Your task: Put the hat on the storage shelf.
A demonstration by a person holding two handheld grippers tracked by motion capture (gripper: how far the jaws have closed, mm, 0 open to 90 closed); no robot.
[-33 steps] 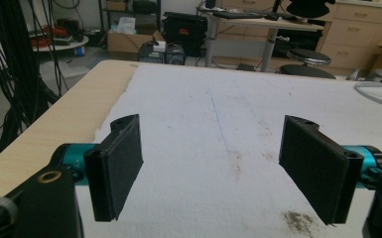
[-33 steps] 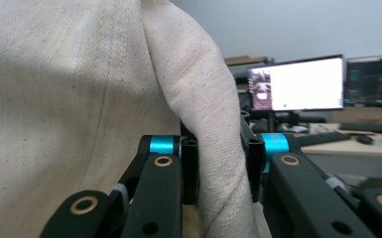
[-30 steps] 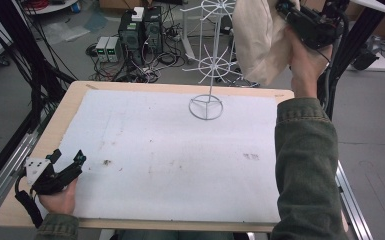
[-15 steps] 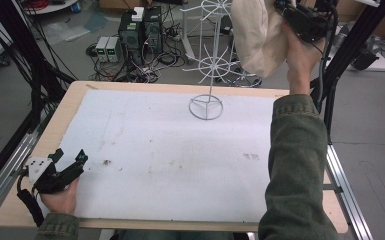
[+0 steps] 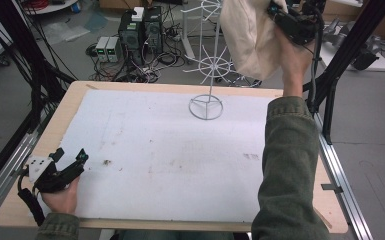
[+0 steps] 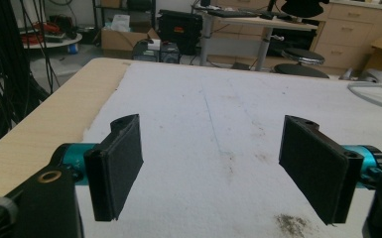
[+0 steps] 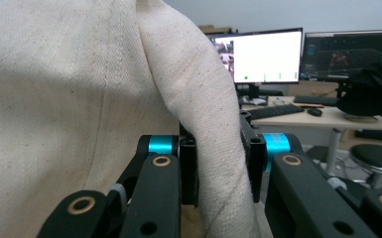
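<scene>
A cream cloth bag (image 5: 250, 35) hangs high beyond the table's far edge, next to the top of a white wire rack (image 5: 207, 60) whose round base rests on the table. My right gripper (image 5: 280, 15) is raised up there, shut on a fold of the cloth bag (image 7: 218, 163), which fills the left of the right gripper view. My left gripper (image 5: 70, 157) rests at the table's near left corner, jaws wide apart over the bare white mat (image 6: 213, 148), nothing between them.
The white mat (image 5: 180, 150) covers most of the wooden table (image 5: 75, 95). Black frame posts (image 5: 340, 65) stand at the right, cables and electronics boxes (image 5: 135, 30) lie on the floor behind. Desks with monitors (image 7: 258, 54) are farther off.
The right hand has lifted the cloth bag a little higher and to the left, towards the rack's top. The left gripper has stayed put.
</scene>
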